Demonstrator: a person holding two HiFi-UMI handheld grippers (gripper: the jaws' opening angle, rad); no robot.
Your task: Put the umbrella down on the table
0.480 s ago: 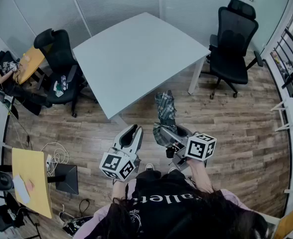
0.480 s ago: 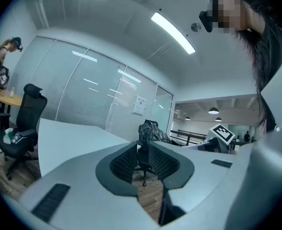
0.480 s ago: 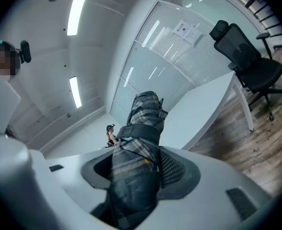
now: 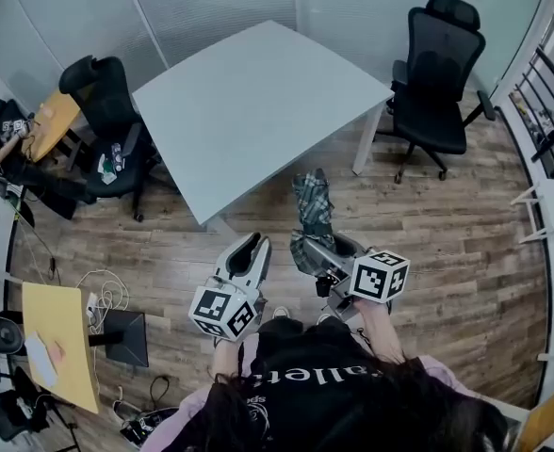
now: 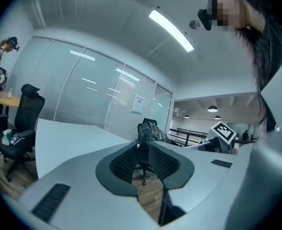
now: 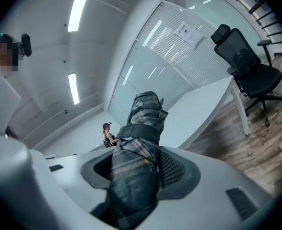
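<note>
While the white table stands ahead with a black office chair at its right corner and another chair at its left, the folded plaid umbrella is not on it. The umbrella hangs over the wooden floor, short of the table's near edge. The right gripper pinches it near one end, and the rest juts forward toward the table. The left gripper, just beside it, has its jaws slightly apart, with nothing between them.
</note>
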